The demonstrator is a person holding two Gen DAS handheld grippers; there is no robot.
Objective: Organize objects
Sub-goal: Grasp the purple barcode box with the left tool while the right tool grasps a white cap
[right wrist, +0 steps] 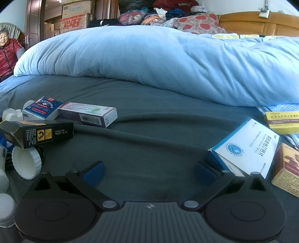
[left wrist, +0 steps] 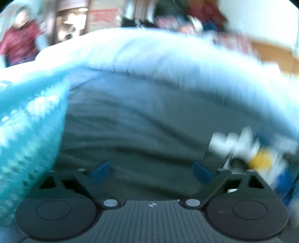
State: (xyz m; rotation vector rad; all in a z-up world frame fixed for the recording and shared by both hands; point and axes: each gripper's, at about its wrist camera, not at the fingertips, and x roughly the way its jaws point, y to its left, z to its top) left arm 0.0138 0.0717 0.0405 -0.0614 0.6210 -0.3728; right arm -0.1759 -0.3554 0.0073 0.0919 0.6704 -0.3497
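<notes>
Medicine boxes and bottles lie on a grey bedsheet (right wrist: 149, 134). My right gripper (right wrist: 149, 172) is open and empty, low over the sheet. To its left lie a black box (right wrist: 39, 133), a white-purple box (right wrist: 87, 114), a blue-white box (right wrist: 42, 108) and a white-capped bottle (right wrist: 28, 161). To its right lie a white-blue box (right wrist: 248, 146), a yellow box (right wrist: 283, 121) and an orange box (right wrist: 286, 172). My left gripper (left wrist: 151, 172) is open and empty over the sheet (left wrist: 140, 121); its view is blurred, with blurred bottles and boxes (left wrist: 252, 153) at the right.
A thick light-blue duvet (right wrist: 158, 59) lies across the bed behind the objects. A turquoise knitted cloth (left wrist: 24, 130) is at my left gripper's left. A seated person in red (right wrist: 7, 54) is at far left. Cardboard boxes and piled clothes (right wrist: 168, 13) stand behind.
</notes>
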